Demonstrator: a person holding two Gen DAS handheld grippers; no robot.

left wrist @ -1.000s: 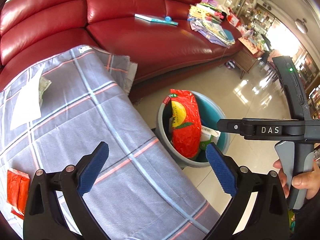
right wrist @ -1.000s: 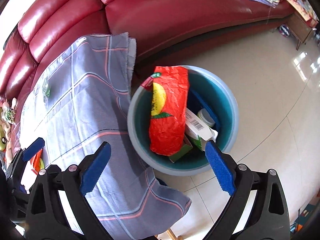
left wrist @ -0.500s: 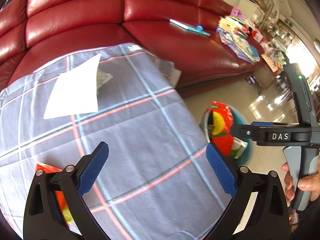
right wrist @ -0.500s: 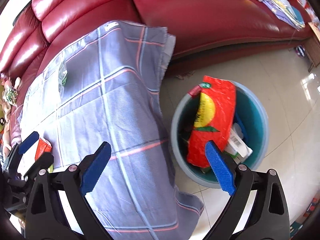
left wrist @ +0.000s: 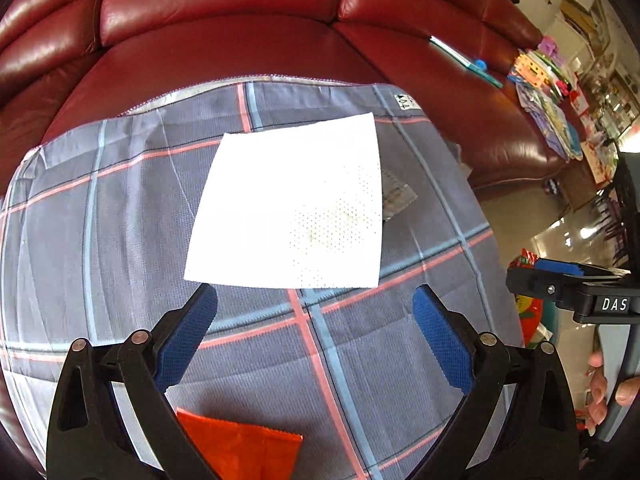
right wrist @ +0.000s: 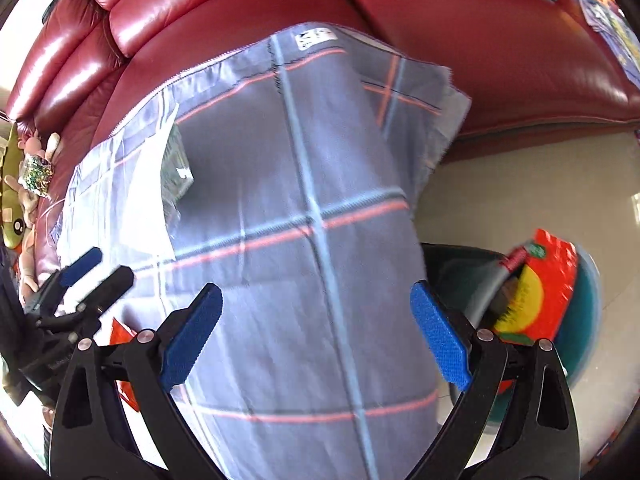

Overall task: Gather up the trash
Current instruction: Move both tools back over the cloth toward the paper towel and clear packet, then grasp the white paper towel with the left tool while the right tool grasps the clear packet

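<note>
A white paper napkin (left wrist: 292, 204) lies flat on the grey plaid cloth (left wrist: 120, 216), with a small grey wrapper (left wrist: 398, 196) peeking out at its right edge. My left gripper (left wrist: 316, 336) is open and empty, just short of the napkin's near edge. An orange-red wrapper (left wrist: 240, 448) lies on the cloth below it. My right gripper (right wrist: 316, 336) is open and empty above the cloth (right wrist: 296, 200). The teal trash bin (right wrist: 584, 320) with a red snack bag (right wrist: 536, 292) in it stands on the floor at the right.
A red leather sofa (left wrist: 224, 32) curves behind the cloth-covered table, with books and papers (left wrist: 548, 88) on its far seat. Plush toys (right wrist: 28, 184) sit at the left. The right gripper's handle (left wrist: 592, 300) shows at the right of the left wrist view. Tiled floor (right wrist: 520, 192) lies around the bin.
Both grippers have swung left, away from the bin and over the cloth. The left one has closed in on the white napkin. Both stay open and empty.
</note>
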